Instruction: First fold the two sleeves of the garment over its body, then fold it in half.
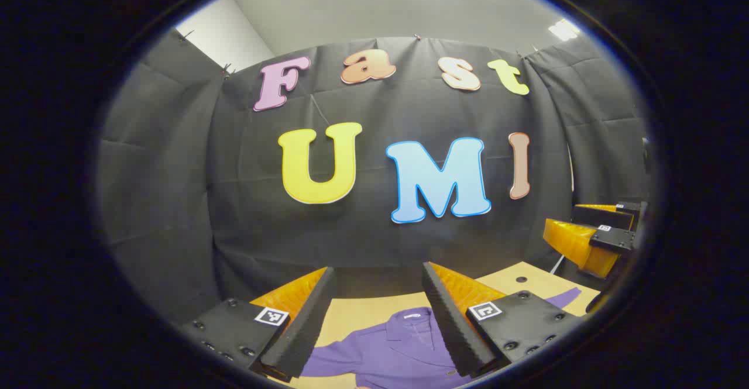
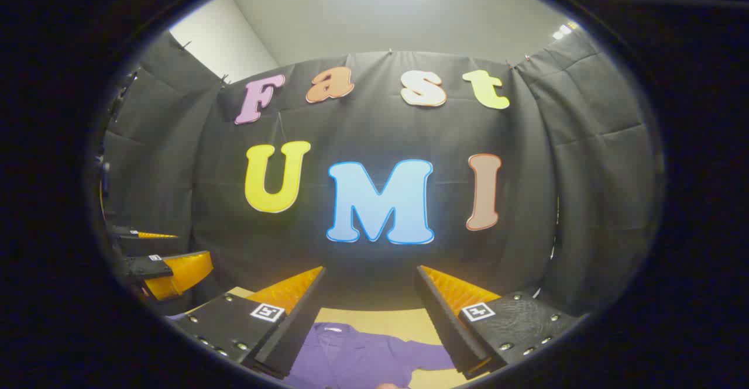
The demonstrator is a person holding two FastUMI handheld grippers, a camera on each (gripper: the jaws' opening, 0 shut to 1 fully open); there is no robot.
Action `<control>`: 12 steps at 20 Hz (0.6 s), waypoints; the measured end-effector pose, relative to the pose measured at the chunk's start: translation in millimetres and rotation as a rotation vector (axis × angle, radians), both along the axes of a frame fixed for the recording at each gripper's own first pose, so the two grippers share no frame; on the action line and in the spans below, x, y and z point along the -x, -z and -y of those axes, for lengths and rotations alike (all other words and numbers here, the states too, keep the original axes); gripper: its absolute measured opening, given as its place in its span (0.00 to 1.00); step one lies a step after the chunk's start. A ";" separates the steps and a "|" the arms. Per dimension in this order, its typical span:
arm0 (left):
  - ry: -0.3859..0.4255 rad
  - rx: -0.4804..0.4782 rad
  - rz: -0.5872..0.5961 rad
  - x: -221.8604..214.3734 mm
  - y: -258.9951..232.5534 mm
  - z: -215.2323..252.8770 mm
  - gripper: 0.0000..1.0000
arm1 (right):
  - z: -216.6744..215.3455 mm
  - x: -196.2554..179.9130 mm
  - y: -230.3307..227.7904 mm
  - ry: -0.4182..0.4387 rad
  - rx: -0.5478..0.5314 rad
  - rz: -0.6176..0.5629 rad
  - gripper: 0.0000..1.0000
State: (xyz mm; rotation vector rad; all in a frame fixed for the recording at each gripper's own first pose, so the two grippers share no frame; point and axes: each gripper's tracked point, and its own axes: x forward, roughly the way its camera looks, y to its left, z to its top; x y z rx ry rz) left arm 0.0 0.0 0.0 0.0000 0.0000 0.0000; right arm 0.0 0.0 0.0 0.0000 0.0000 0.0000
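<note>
In the left gripper view, the left gripper (image 1: 377, 295) is held wide open above a purple garment (image 1: 386, 351) spread on the tan table (image 1: 351, 313), with the right gripper (image 1: 594, 234) seen far right. In the right gripper view, the right gripper (image 2: 370, 298) is likewise spread wide over the garment (image 2: 357, 357), the left gripper (image 2: 158, 260) seen at left.

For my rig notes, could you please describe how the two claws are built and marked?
Each claw, left and right, has two wedge-shaped fingers with ribbed inner faces, mounted on black bolted plates. Each plate carries a small square black-and-white tag.
</note>
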 end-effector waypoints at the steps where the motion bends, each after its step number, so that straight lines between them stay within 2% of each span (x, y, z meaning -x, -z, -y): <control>1: -0.006 0.002 -0.001 -1.0 0.7 0.1 1.00 | -0.9 -0.5 -0.1 -0.005 0.002 -0.004 0.94; 12: -0.014 -0.001 0.001 5.6 -2.3 23.5 1.00 | 18.6 8.3 6.2 -0.021 -0.004 -0.025 0.94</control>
